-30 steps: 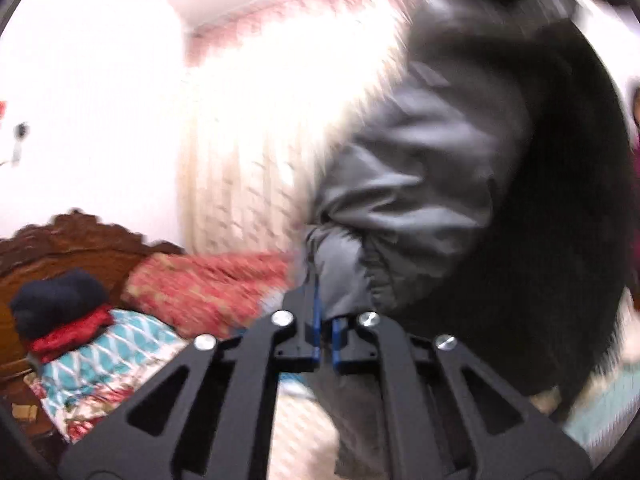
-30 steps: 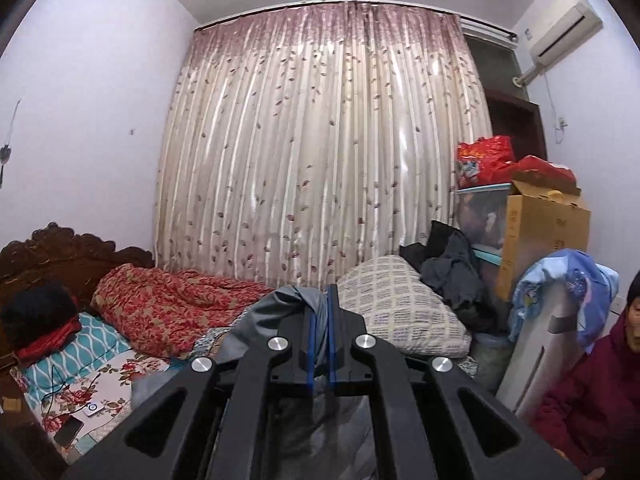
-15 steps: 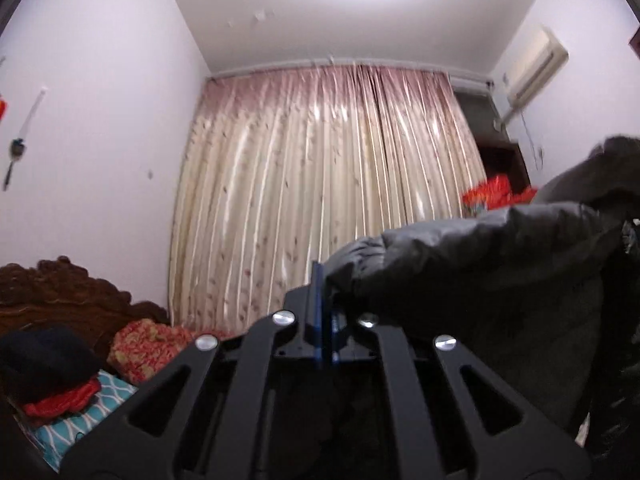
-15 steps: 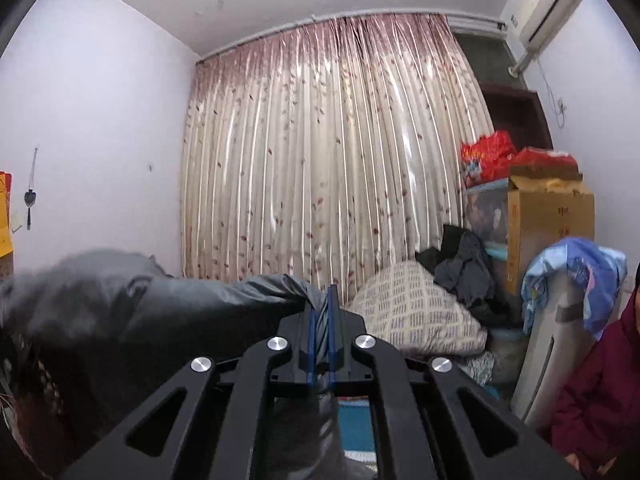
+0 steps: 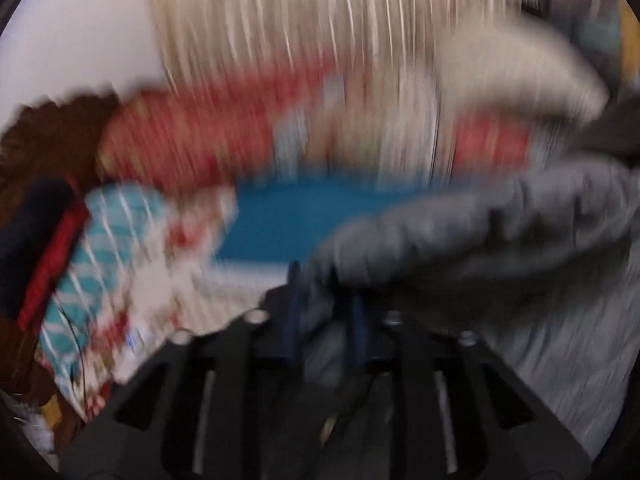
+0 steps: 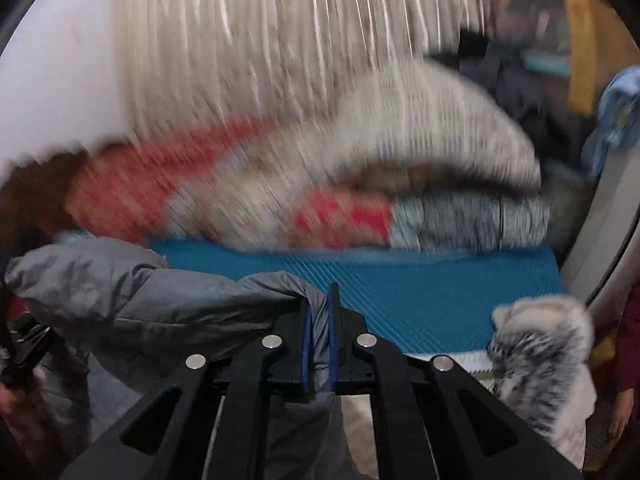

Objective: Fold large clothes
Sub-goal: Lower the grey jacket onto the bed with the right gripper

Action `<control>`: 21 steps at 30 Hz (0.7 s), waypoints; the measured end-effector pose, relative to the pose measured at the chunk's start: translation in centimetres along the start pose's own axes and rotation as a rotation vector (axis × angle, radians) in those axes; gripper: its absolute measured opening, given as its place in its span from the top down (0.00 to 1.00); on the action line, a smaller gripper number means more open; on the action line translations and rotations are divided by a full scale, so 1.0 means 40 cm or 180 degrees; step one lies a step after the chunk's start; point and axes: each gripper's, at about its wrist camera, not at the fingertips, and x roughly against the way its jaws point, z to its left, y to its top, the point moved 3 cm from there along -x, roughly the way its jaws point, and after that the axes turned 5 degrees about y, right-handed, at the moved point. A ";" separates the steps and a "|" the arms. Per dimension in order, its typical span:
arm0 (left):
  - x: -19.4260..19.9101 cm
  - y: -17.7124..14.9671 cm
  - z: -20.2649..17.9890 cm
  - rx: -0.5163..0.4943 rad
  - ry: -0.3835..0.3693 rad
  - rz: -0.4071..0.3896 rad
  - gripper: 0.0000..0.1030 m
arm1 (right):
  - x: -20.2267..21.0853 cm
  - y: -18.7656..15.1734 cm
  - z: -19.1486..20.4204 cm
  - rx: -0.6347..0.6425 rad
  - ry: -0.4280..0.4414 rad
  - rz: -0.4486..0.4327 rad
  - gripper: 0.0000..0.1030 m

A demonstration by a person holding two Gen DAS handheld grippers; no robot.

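At the far left of the room stood the dark carved wooden headboard (image 5: 52, 128), with a plain white wall (image 5: 80, 32) above it. Beside it on the bed lay the red floral quilt (image 5: 188, 140), and nearer me the teal-and-white patterned pillow (image 5: 100, 248). Pale pleated curtains (image 6: 280, 40) filled the middle of the back wall. A blue ribbed mat (image 6: 440, 280) covered the bed in front of me, and a cream checked pillow (image 6: 440, 120) sat on folded bedding behind it.

My left tongs (image 5: 326, 316) had their blue pads slightly apart with a fold of the grey puffy quilted jacket (image 5: 500, 232) between them; the blur was too heavy for me to tell whether they truly pinched it. My right tongs (image 6: 319, 344) were pressed onto a narrow fold of that same jacket (image 6: 140, 292), which stretched off to the left above the mat.

Only the left view showed the pillow and a dark bundle by the headboard. Only the right view showed the grey-and-white furry trim (image 6: 544, 360) low on the right, the yellow-brown cardboard box (image 6: 592, 48), a light blue cloth (image 6: 618, 116) hanging beside it, and part of the other tool with a hand at the left edge.
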 end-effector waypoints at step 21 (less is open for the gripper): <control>-0.190 -0.416 -0.243 -0.0227 -0.0297 0.0598 0.82 | -0.021 -0.603 0.287 -0.0179 0.1243 0.1095 0.54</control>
